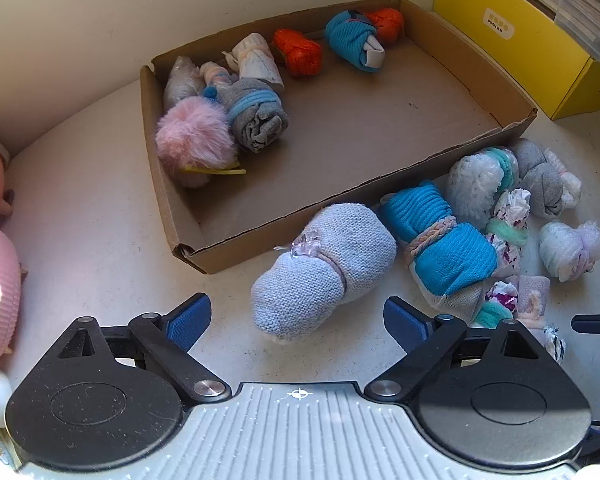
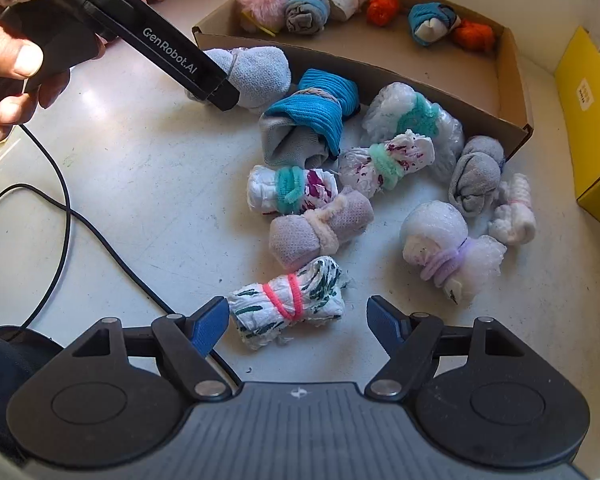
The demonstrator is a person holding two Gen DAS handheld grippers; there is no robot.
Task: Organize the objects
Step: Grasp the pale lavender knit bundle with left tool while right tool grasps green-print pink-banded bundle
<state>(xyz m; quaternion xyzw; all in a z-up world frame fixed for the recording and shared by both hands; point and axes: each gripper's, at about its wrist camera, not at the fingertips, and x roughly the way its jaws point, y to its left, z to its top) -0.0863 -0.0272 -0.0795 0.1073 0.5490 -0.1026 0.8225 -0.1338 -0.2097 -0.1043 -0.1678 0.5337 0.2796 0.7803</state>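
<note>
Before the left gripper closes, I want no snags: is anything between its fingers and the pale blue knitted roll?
Nothing visible. The left gripper is open with the pale blue knitted roll directly ahead on bare table; the turquoise roll lies beside it.

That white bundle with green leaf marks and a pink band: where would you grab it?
Take the leaf-print bundle at its pink band, the narrow waist, coming from above. The right tool already stands open astride it.
</note>
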